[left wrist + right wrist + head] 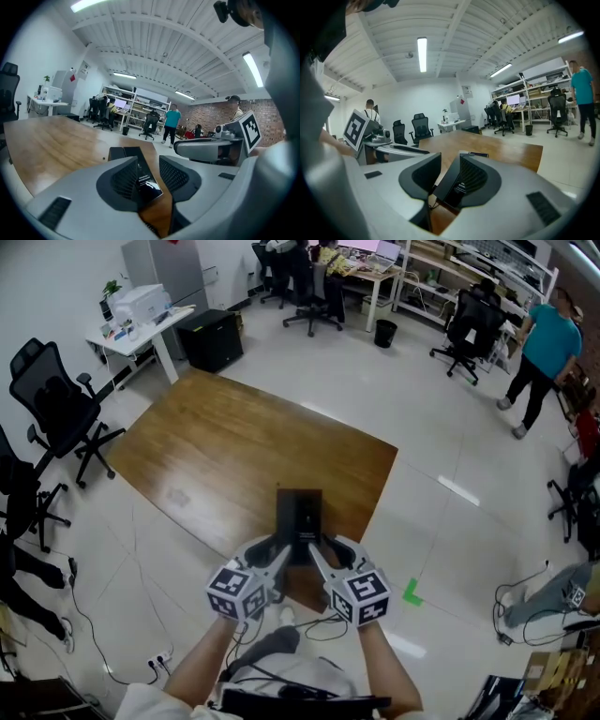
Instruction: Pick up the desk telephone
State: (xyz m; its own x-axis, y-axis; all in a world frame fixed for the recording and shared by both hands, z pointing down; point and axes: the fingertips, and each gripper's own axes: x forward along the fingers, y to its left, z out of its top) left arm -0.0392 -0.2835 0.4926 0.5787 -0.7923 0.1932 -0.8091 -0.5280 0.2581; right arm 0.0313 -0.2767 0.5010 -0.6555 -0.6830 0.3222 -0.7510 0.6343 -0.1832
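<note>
Although both grippers are at the desk telephone (300, 514), the pick-up looks only half prepared and the lift itself is, as far as I can judge, not yet done. The black telephone lies near the front edge of the wooden worktop (225, 442), its near end pointing at the person, and nothing in the head view shows it clear of the wood. The left gripper (280, 557) comes in at the telephone's near left corner and the right gripper (318, 559) at its near right corner, so the two converge on the same end. In the left gripper view a dark slab of the telephone stands between the jaws, leaning on the left pad, with bare wood showing between it and the other pad. The right gripper view mirrors this, with the slab against the right pad and a gap on the left. Both pairs of jaws are therefore parted, straddling the telephone rather than clenched on it. What remains, in my judgement, is to close each pair on that edge and raise the telephone evenly. No container stands on the worktop. A dark bin (385, 333) sits on the floor well apart, and its contents cannot be seen.
</note>
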